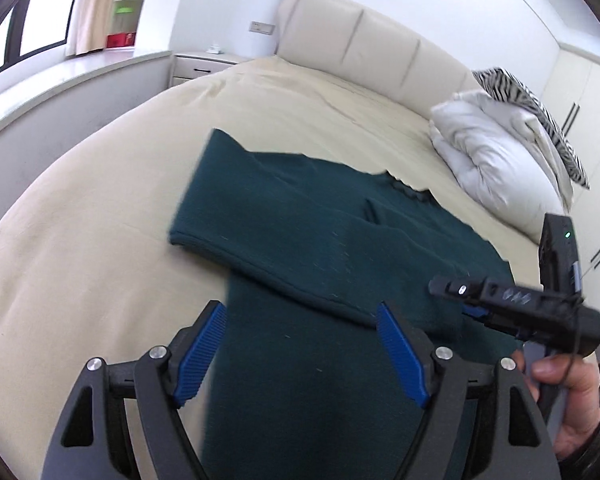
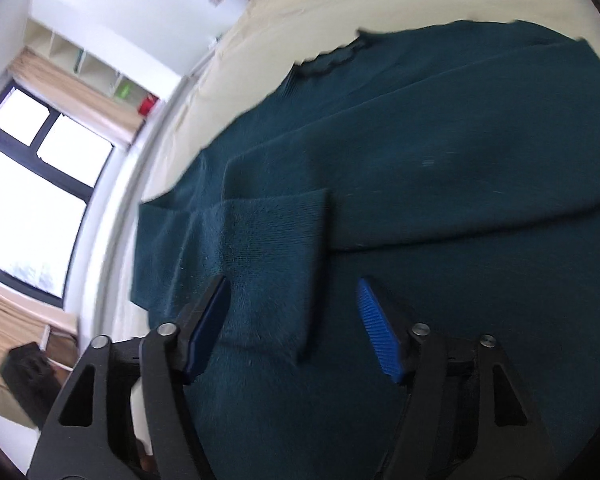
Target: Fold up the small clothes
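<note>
Leftmost, left hand-held gripper (image 1: 300,354), jaws apart, nothing clamped, poised over sweater (image 1: 320,240) spread on bed (image 1: 80,220); folded sleeve (image 2: 268,256) just ahead of right hand-held gripper (image 2: 292,328), jaws likewise apart, nearer it; sleeve axis crosswise.

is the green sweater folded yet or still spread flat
Partly folded: the green sweater lies on the bed with one sleeve laid across its body; the rest is spread.
</note>
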The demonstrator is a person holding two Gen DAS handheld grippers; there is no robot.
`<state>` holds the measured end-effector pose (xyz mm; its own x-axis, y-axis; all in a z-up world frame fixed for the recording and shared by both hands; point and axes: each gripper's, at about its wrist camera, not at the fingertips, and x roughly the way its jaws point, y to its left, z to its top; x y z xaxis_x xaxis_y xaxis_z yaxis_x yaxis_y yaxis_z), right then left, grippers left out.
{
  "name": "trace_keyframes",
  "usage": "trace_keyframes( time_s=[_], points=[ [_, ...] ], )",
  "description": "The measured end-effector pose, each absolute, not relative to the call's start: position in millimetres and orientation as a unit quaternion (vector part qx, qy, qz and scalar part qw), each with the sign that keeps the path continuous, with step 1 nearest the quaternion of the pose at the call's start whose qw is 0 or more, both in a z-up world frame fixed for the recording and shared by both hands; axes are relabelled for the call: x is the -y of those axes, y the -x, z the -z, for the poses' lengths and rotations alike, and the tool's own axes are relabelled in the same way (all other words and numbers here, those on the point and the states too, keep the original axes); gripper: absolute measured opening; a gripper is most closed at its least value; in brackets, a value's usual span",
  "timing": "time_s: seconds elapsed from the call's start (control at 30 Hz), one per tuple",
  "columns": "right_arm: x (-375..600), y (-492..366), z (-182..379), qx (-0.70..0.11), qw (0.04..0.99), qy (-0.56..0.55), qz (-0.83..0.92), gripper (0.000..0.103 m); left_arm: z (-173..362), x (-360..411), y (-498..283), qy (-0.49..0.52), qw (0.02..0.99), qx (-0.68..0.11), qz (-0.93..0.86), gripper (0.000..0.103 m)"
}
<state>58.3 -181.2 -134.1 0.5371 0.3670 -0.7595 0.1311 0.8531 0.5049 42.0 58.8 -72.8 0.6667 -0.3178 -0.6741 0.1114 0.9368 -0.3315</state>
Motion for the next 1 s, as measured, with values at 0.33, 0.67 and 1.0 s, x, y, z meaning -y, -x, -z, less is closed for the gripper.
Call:
trace_keyframes(
  time_s=[0.33,0.67,1.0],
  points=[
    [135.4,-50.4,50.0,-0.390,0.916,-0.080,-0.058,0.006,65.6,-111.6,-73.0,0.194,0.902,-0.378,0.078,0.079],
    [243.1,-101.8,95.7,-0.443,0.891,-0.103,0.011,0.006,65.1,-93.6,-133.1,0.135,0.906,-0.398,0.050,0.079],
    [270.2,-111.7,130.6,-0.443,0.886,-0.138,0.002,0.006,82.1,-59.5,-207.5,0.077,0.892,-0.443,0.039,0.078]
  ],
)
